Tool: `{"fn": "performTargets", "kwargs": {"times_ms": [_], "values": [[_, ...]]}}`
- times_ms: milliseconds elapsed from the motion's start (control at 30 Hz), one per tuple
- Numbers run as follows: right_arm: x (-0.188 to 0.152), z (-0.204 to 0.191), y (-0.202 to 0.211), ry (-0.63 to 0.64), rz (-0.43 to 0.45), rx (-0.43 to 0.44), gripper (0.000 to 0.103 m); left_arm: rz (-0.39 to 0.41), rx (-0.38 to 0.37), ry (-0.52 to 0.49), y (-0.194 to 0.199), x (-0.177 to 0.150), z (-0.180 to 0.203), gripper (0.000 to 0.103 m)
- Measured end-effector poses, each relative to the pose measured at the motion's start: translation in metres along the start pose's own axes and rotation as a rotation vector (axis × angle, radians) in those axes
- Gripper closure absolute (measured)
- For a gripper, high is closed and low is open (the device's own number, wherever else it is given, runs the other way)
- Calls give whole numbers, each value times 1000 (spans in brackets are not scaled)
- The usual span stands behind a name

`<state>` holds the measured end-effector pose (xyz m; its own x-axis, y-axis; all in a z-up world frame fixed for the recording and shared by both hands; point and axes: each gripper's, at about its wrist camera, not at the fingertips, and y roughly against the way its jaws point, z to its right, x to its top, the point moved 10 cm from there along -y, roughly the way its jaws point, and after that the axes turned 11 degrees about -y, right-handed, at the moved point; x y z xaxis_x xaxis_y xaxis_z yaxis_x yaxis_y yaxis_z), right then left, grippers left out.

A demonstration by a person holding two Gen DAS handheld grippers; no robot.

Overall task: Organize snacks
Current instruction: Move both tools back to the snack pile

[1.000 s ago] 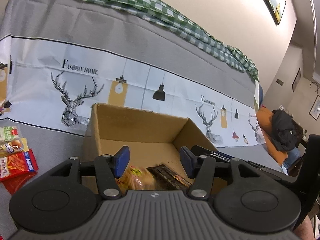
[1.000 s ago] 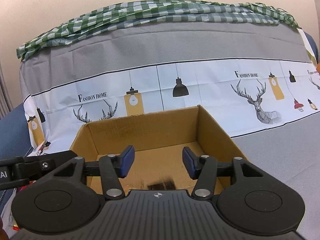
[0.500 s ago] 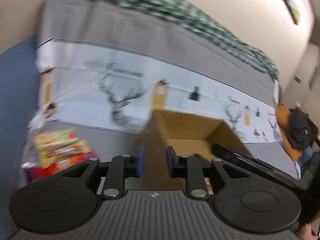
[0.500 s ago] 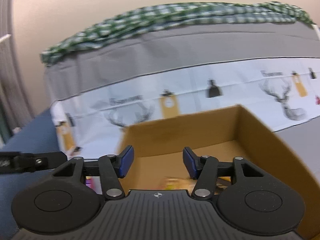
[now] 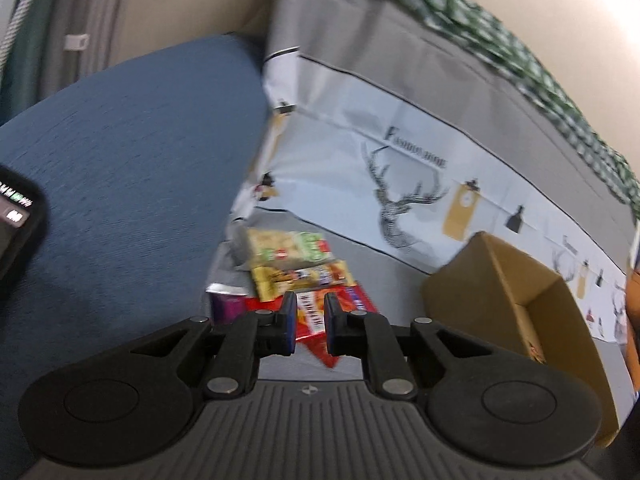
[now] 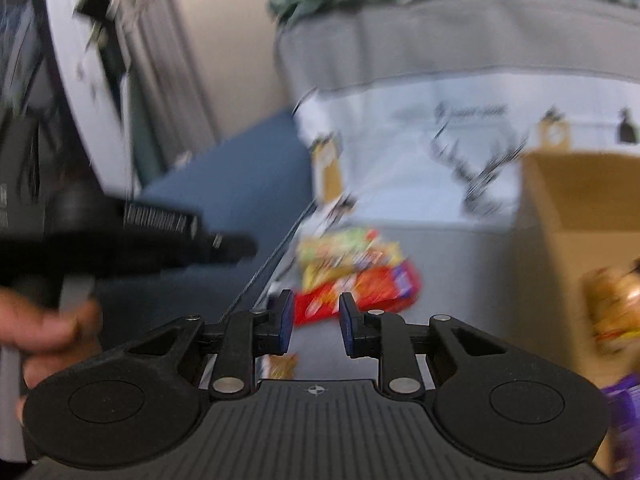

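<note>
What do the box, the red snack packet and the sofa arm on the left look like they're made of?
Box: plain brown corrugated cardboard, matte, raw cut edges. Red snack packet: probably glossy printed plastic film, thin and flat-lying; blur hides detail. Sofa arm: blue woven upholstery fabric, matte, with visible fine weave.

The right wrist view is motion-blurred throughout: the snack packets (image 6: pixel 352 276) smear into coloured streaks and their print is unreadable. A golden packet (image 6: pixel 612 312) in front of the box (image 6: pixel 580 216) is too blurred to identify, and a purple item (image 6: pixel 624 408) is cut off by the right edge. In the left wrist view, the red packet (image 5: pixel 310 316) is partly hidden behind the left gripper (image 5: pixel 310 322) fingertips. The phone (image 5: pixel 16 220) is cut off at the left edge. The box (image 5: pixel 520 300) interior is mostly hidden.
</note>
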<state>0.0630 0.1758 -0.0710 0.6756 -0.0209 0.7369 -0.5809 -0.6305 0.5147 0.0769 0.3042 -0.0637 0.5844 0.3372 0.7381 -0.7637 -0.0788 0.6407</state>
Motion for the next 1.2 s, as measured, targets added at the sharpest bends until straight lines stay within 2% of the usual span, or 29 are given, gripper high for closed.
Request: {"fn": "performTargets", "kwargs": {"times_ms": [167, 233, 300, 600, 633, 667, 700, 867, 900, 933, 967, 1200], "values": [[-35, -11, -40, 17, -131, -30, 74, -41, 30, -18, -6, -8, -7, 88], [-48, -14, -52, 34, -170, -45, 69, -54, 32, -26, -9, -12, -8, 88], [-58, -18, -59, 52, -200, -45, 59, -61, 33, -35, -11, -13, -7, 88], [-80, -10, -84, 102, -253, -112, 57, -68, 35, -31, -15, -15, -6, 88], [-80, -11, -84, 115, -250, -111, 58, -68, 36, -29, -15, -16, -5, 88], [-81, -13, -83, 134, -251, -104, 66, -68, 36, -28, -16, -16, -5, 88], [-83, -15, -84, 143, -256, -91, 79, -71, 38, -29, -17, -16, -5, 88], [-78, -17, -74, 204, -215, -82, 84, -82, 54, -44, -20, -18, -6, 88], [-75, -17, -71, 203, -206, -84, 90, -82, 57, -50, -21, -18, -6, 88], [-71, -15, -68, 202, -197, -88, 100, -84, 63, -60, -21, -19, -6, 87], [-67, -13, -64, 202, -191, -99, 103, -86, 68, -69, -22, -19, -6, 87], [-61, 19, -48, 208, -220, -175, 103, -141, 133, -150, -36, -28, -2, 86]]}}
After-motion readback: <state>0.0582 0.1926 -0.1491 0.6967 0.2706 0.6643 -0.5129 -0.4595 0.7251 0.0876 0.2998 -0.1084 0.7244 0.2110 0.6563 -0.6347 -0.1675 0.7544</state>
